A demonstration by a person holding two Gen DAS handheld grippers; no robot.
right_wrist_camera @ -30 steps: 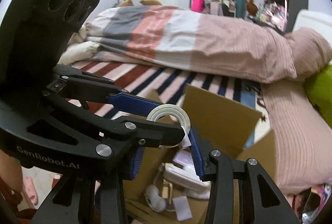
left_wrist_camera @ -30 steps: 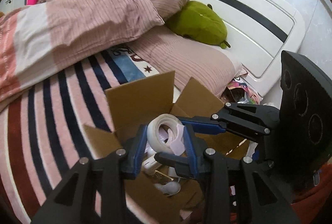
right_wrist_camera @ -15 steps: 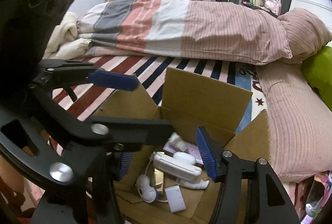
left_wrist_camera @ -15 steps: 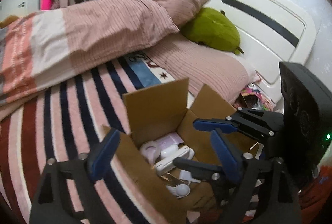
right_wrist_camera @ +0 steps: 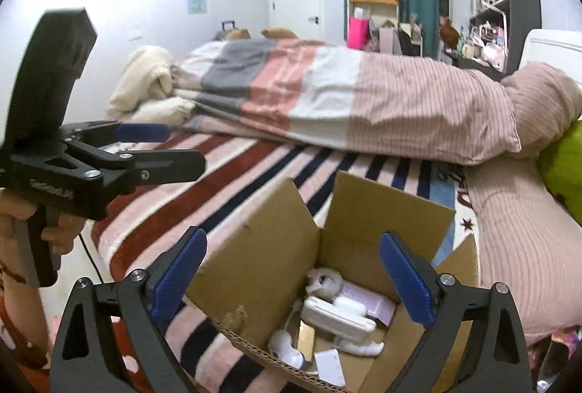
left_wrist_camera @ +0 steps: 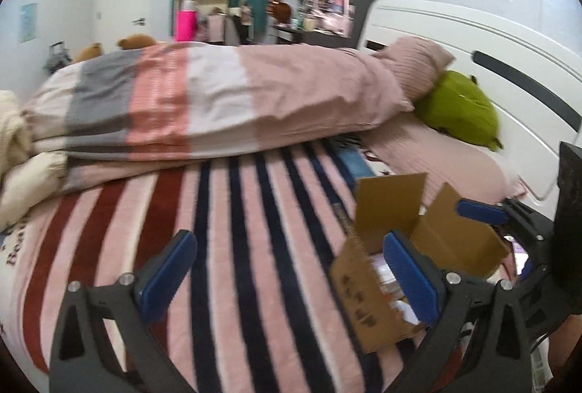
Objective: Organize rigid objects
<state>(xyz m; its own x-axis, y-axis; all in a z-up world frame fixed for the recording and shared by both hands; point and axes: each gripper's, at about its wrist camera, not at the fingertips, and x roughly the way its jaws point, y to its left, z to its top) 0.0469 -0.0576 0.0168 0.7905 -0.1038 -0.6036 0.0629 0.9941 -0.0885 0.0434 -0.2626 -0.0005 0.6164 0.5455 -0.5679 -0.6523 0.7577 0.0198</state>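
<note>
Right gripper [right_wrist_camera: 293, 269], spread wide after just opening, empty, poised over the open cardboard box [right_wrist_camera: 254, 265] at lower centre of its frame, tape roll [right_wrist_camera: 325, 280] lying inside among white gadgets. Left gripper [left_wrist_camera: 289, 265], likewise just opened and empty, over the striped blanket [left_wrist_camera: 236, 229], box at lower right. Beyond, rumpled duvet [left_wrist_camera: 218, 102] across mid-frame.

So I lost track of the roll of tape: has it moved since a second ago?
Yes. It was held above the cardboard box; now the roll of tape lies inside, near the back wall. Both hand-held grippers' jaws have just been opening, nothing between them.
</note>
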